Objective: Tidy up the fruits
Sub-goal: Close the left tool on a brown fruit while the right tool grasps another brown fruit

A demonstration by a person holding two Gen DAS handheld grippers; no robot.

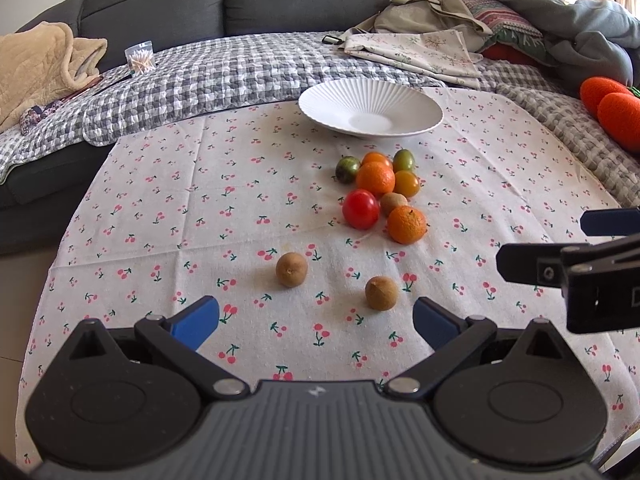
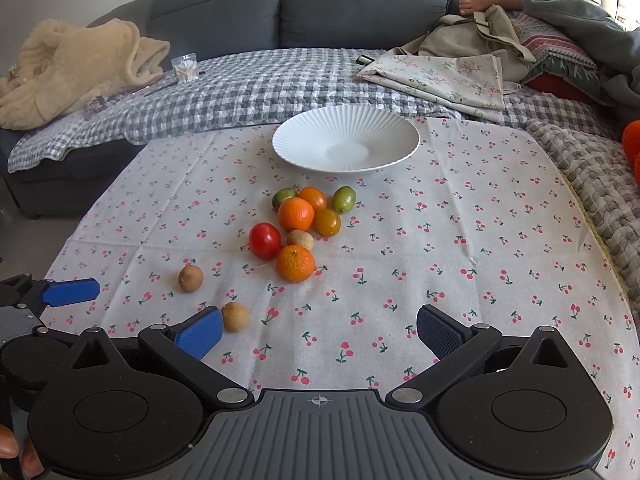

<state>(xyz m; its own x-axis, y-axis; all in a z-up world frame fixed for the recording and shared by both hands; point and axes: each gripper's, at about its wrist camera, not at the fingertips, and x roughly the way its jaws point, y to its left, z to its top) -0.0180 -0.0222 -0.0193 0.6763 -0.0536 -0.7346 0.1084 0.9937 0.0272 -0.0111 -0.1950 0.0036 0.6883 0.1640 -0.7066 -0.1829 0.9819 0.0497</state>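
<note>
- Left claw (image 1: 316, 322) and right claw (image 2: 319, 330) both spread, empty.
- Fruits (image 1: 378, 192) loose at frame centre on the table (image 1: 160, 208); white plate (image 1: 370, 107) above them, empty.
- Risk: round brown fruit (image 1: 381, 293) may roll off if nudged.

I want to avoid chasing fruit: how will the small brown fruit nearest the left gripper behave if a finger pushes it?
The small brown fruit looks round, so it would probably roll on the flat cloth. It lies alone, with nothing nearby to stop it. Its skin looks matte, so probably not slippery.
</note>
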